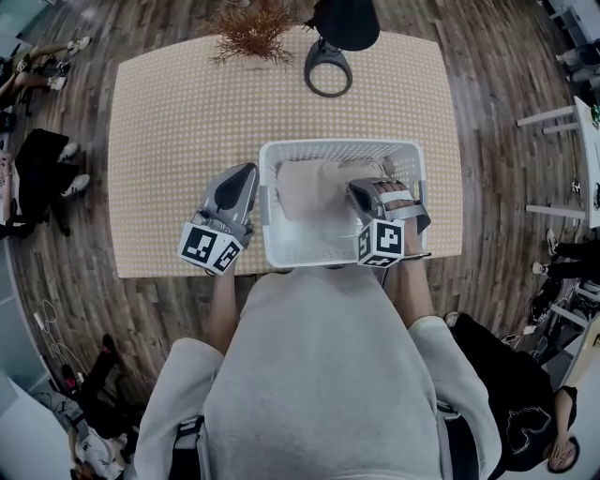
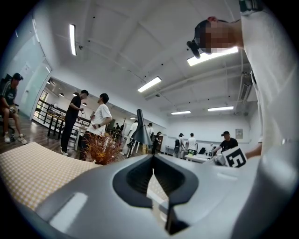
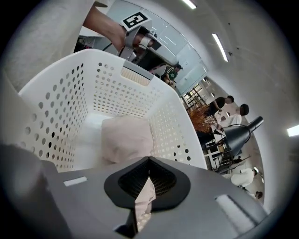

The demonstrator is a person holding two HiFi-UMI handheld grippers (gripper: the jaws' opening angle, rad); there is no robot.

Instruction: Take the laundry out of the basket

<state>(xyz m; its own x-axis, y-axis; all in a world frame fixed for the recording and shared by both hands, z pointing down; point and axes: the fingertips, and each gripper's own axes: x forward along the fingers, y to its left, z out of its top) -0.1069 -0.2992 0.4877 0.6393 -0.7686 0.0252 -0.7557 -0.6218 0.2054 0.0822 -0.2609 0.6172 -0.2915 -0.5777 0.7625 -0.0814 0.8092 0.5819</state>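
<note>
A white perforated basket [image 1: 337, 145] stands at the table's near edge with a pale pink piece of laundry [image 1: 314, 187] inside. My right gripper [image 1: 361, 187] reaches into the basket's right side. In the right gripper view it [image 3: 149, 161] is shut on a fold of that pink cloth [image 3: 144, 200], while the bulk of the laundry [image 3: 126, 137] lies on the basket floor [image 3: 88, 144]. My left gripper [image 1: 246, 171] hovers just outside the basket's left wall. In its own view the jaws [image 2: 153, 158] meet at the tip with nothing between them.
A black desk lamp [image 1: 330, 47] and a dried orange plant [image 1: 251, 28] stand at the far edge of the checked table [image 1: 178, 122]. Several people stand or sit around the room beyond the table [image 2: 28, 168].
</note>
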